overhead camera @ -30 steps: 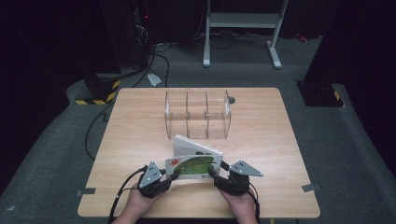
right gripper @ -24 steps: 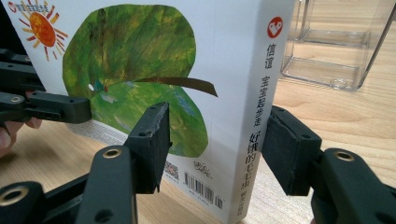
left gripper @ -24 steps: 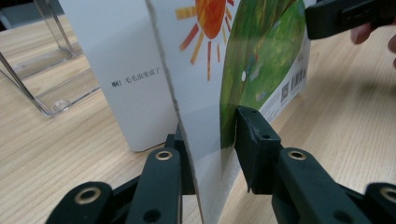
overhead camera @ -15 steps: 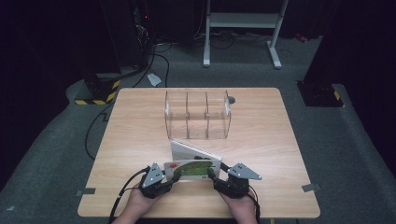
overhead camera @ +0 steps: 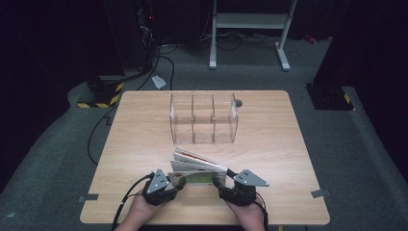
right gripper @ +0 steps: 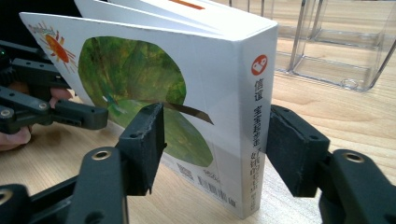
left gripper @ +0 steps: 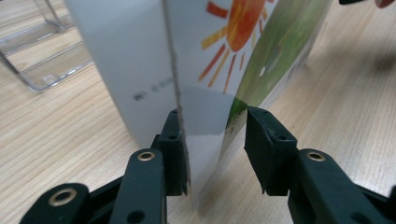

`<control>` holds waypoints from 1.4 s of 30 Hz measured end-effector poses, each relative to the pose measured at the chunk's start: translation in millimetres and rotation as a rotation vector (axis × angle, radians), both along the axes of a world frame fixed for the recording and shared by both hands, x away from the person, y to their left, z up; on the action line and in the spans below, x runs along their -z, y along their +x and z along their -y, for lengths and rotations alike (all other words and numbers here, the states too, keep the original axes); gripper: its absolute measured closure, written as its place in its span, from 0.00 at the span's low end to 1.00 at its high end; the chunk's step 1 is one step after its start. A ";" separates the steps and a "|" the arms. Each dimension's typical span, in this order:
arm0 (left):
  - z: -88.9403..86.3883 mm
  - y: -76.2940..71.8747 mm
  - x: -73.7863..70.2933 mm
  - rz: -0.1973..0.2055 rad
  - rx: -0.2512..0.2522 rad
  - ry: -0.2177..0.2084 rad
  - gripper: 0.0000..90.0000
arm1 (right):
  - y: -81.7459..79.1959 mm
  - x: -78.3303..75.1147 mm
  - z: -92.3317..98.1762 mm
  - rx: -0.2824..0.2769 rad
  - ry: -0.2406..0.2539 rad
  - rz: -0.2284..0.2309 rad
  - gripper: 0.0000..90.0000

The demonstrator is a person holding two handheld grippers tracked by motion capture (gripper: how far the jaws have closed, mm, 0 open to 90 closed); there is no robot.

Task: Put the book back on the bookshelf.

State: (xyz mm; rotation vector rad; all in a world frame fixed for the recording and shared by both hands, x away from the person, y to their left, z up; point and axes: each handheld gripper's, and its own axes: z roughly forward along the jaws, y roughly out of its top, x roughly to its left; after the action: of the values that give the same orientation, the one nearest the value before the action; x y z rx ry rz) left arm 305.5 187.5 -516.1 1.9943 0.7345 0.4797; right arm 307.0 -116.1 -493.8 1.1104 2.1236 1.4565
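A thick picture book with a sun and a green leaf on its cover stands on its lower edge near the table's front, its pages fanning open on top. My left gripper is at its left end. In the left gripper view the jaws have just been opening: the front cover hangs between them, against the left pad and apart from the right one. My right gripper straddles the spine end. Its jaws have also just been opening and sit close on either side of the book.
A clear plastic organiser with three compartments stands behind the book at mid-table, also seen as the clear organiser past the spine. The wooden table is bare to either side. Cables and a metal stand lie on the dark floor beyond.
The book has gone from leaning cover-up to standing more upright on the table, slightly nearer the front edge. The left jaws have spread off the cover. Both hands barely moved.
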 end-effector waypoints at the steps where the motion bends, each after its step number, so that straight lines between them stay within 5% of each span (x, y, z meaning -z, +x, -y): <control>1: -1.3 0.2 -0.5 0.002 0.000 -0.002 0.67 | 0.3 0.1 0.1 -0.004 0.001 0.000 0.41; 9: -7.4 -1.1 -1.9 -0.002 -0.028 -0.014 0.59 | 3.0 -0.7 -0.2 0.005 -0.009 0.013 0.30; 25: -36.0 -10.1 -5.5 0.022 -0.143 -0.016 0.48 | 13.2 -12.3 -5.6 -0.068 -0.017 0.087 0.27; 30: -48.1 -8.1 -3.0 -0.007 -0.202 -0.011 0.44 | 17.5 -16.3 -6.0 -0.084 -0.009 0.104 0.27; 35: -63.6 -4.0 2.9 -0.025 -0.296 0.035 0.44 | 20.4 -18.3 -10.9 -0.099 -0.017 0.114 0.30; 42: -69.4 -0.6 6.6 -0.042 -0.339 0.086 0.42 | 23.5 -17.6 -13.4 -0.088 -0.016 0.102 0.39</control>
State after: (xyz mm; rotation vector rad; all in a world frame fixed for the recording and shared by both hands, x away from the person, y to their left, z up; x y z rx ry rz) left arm 304.9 256.9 -522.7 1.9702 1.1032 0.6787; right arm 330.6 -102.7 -476.2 0.9268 2.1334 1.4990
